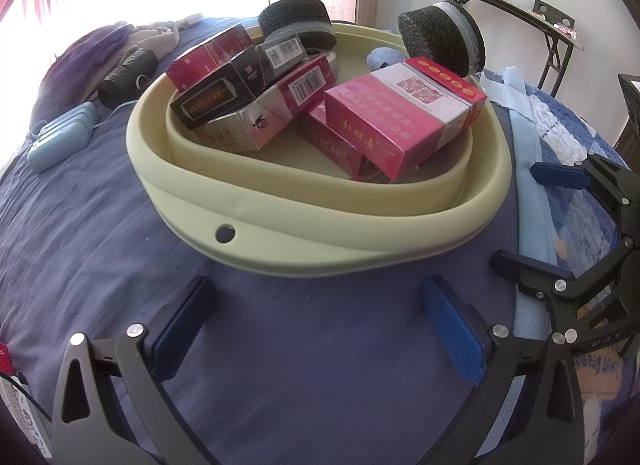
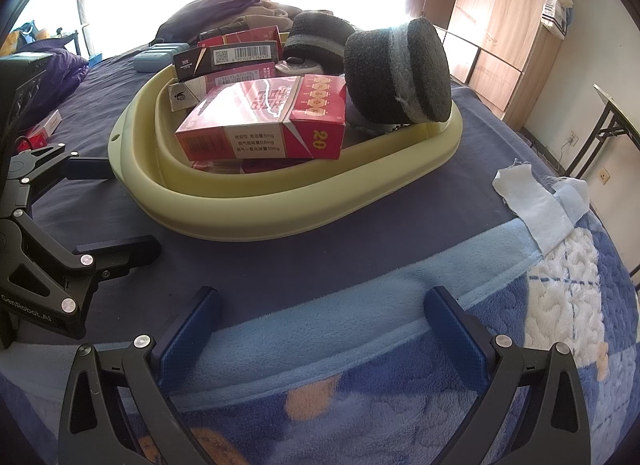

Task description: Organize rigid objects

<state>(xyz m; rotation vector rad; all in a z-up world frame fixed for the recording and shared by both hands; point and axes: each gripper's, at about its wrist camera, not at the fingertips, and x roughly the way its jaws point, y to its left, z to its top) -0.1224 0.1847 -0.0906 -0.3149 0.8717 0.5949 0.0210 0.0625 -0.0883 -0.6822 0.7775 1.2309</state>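
Both grippers, left gripper point(image 1: 316, 329) and right gripper point(image 2: 320, 325), hang wide and empty just short of the basin point(image 1: 280, 241) on the bed. Looks mostly done to me: boxes point(image 1: 400, 121) and two sponge pads point(image 2: 396, 73) are already piled inside. One small red box point(image 2: 44, 131) sits out on the sheet, probably what's left.
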